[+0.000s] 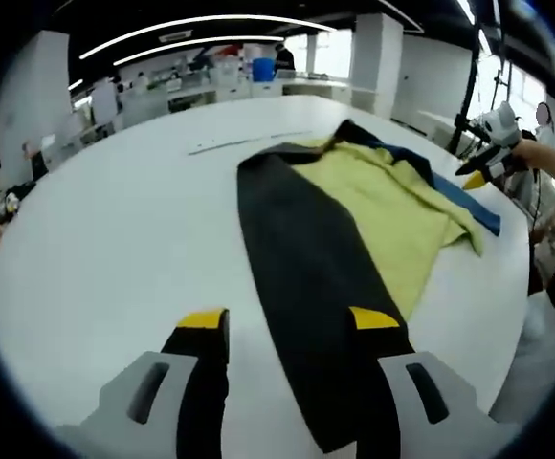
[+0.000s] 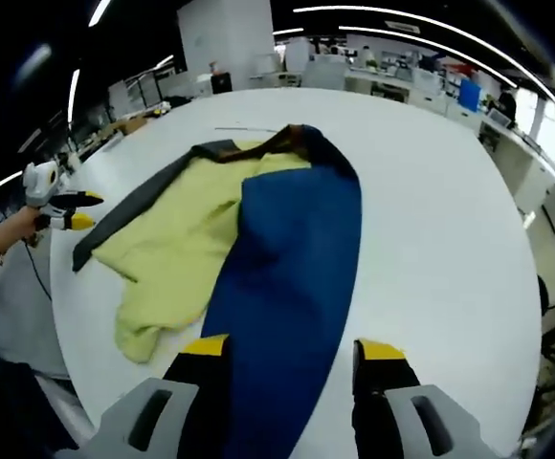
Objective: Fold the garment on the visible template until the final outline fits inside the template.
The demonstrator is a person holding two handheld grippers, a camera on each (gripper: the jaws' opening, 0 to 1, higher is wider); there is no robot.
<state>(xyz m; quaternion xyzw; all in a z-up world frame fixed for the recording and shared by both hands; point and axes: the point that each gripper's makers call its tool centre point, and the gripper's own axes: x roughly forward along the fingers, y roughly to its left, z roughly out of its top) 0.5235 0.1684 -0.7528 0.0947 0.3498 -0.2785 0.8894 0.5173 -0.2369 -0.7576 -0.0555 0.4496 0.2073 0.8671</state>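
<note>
Jaws of the left gripper point(image 1: 287, 325) are held wide apart above the garment point(image 1: 354, 220), gripping nothing. The right gripper point(image 2: 292, 352) is likewise spread, empty, over the garment's blue panel, spread on the white table point(image 2: 431, 220).

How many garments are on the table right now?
1: a single garment spread on the white table, with black, yellow and blue panels. Folded layers could hide something underneath.
</note>
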